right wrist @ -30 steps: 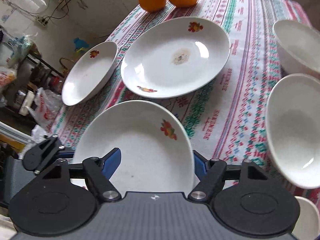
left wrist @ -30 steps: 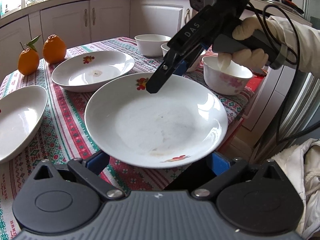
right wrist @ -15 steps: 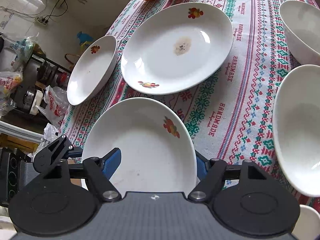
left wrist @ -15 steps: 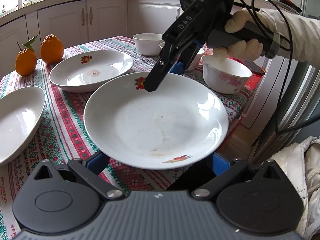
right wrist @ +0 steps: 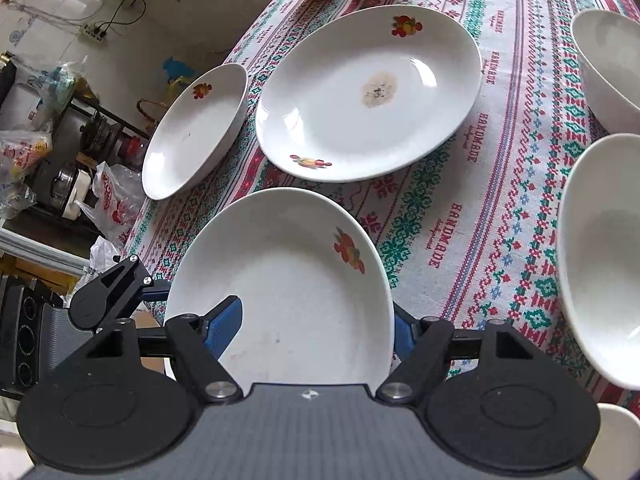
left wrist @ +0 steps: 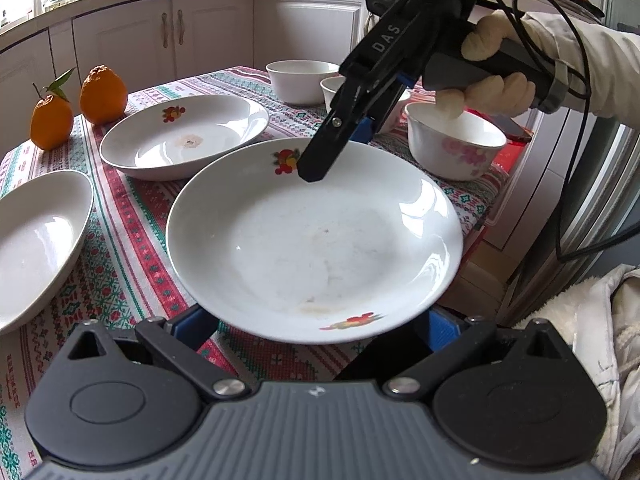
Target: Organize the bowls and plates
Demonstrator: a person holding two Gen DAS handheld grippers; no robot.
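Observation:
A white plate with fruit prints point(left wrist: 316, 240) hangs above the table edge, held from two sides. My left gripper point(left wrist: 316, 328) has its fingers under the near rim; their tips are hidden. My right gripper point(left wrist: 320, 168) clamps the far rim, one finger above the plate. In the right wrist view the same plate point(right wrist: 288, 292) sits between that gripper's blue pads point(right wrist: 224, 320). A second plate with a brown stain point(left wrist: 184, 136) lies beyond, and a third plate point(left wrist: 36, 240) lies at left.
Three white bowls point(left wrist: 456, 148) stand on the patterned tablecloth point(left wrist: 132, 240) at the right and back. Two oranges point(left wrist: 100, 94) sit at the far left corner. White cabinets stand behind; the table edge drops off at right.
The held plate has shifted slightly toward the stained plate. Both grippers keep their hold.

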